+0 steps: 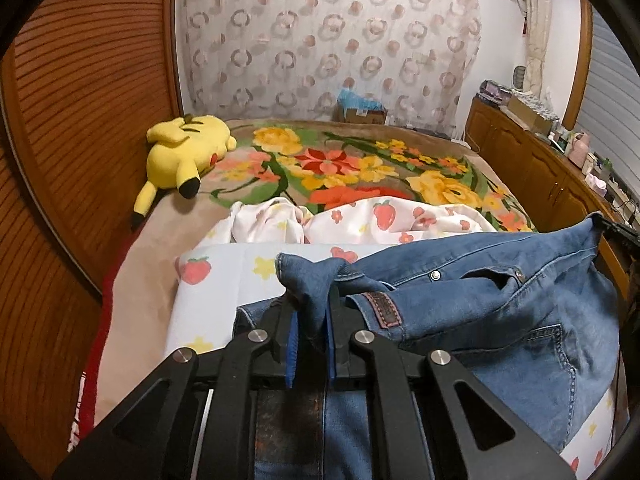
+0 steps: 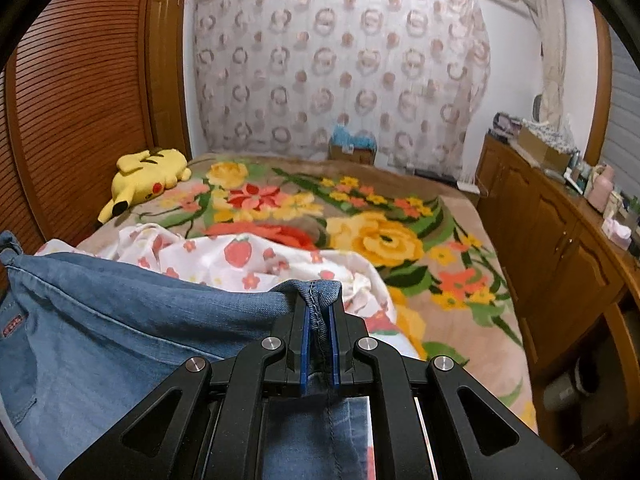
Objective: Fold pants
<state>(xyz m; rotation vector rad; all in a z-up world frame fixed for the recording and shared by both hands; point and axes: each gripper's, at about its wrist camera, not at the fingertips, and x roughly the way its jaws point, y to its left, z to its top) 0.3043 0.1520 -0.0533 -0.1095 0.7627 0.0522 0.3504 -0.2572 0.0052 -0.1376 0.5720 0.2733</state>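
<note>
Blue jeans [image 1: 500, 312] lie across the near part of the bed on a strawberry-print sheet [image 1: 224, 276]. My left gripper [image 1: 312, 312] is shut on a bunched corner of the jeans at the waistband, beside the leather brand patch [image 1: 384, 308]. In the right wrist view the jeans [image 2: 120, 320] stretch off to the left, and my right gripper [image 2: 319, 320] is shut on a seamed denim edge that sticks up between its blue pads [image 2: 305, 344]. The cloth hangs taut between the two grips.
A flowered blanket [image 2: 360, 216] covers the far part of the bed. A yellow plush toy [image 1: 184, 156] lies at its left edge by the slatted wooden door [image 1: 88, 128]. A wooden cabinet [image 2: 552, 232] with clutter runs along the right. A curtain [image 2: 340, 68] hangs behind.
</note>
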